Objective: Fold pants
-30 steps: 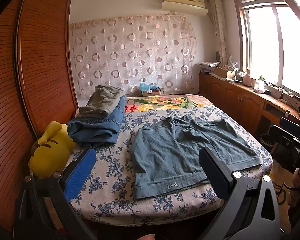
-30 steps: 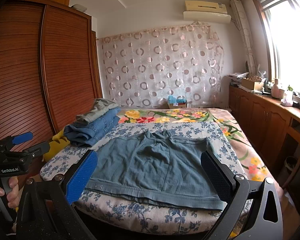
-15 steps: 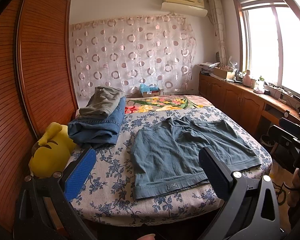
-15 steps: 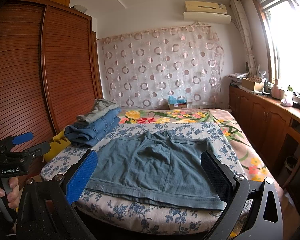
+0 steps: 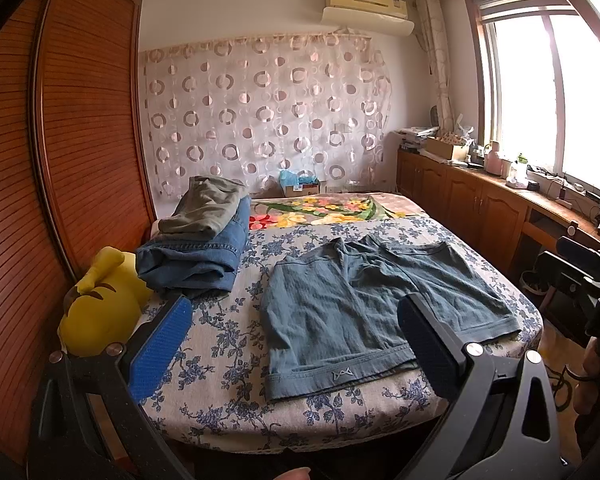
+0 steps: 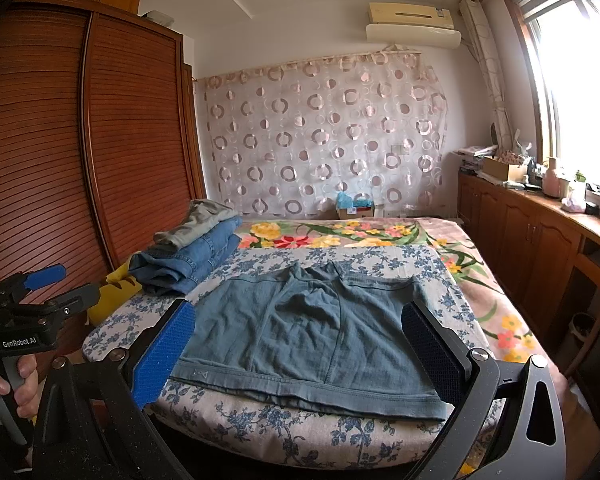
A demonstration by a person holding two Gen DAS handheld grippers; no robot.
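I have not started folding: the pants (image 5: 364,308) lie spread flat on the bed (image 5: 220,360), a pair of blue-grey shorts with nothing doubled over and no crease set. All of the folding is left, as far as I can judge. A stack of folded clothes (image 5: 196,248) sits at the far left of the bed, well apart from the pants, with a yellow plush toy (image 5: 100,312) beside it near the wardrobe (image 5: 60,160). Whether that stack belongs to this job I cannot tell.

The pants lie near the bed's near edge. The waistband (image 6: 300,392), with a small logo mark at its left end, runs along that edge, closest to me. The two short legs point away, toward the curtain (image 6: 320,140). The garment looks wider than it is long, so its long axis runs left to right across the bed, parallel to the near edge.

My left claw (image 5: 296,344) hangs above the near left part of the bed, fingers spread wide, holding nothing. My right claw (image 6: 300,348) hangs before the waistband, also spread wide and empty, the pants framed between its fingers. Neither touches the cloth.
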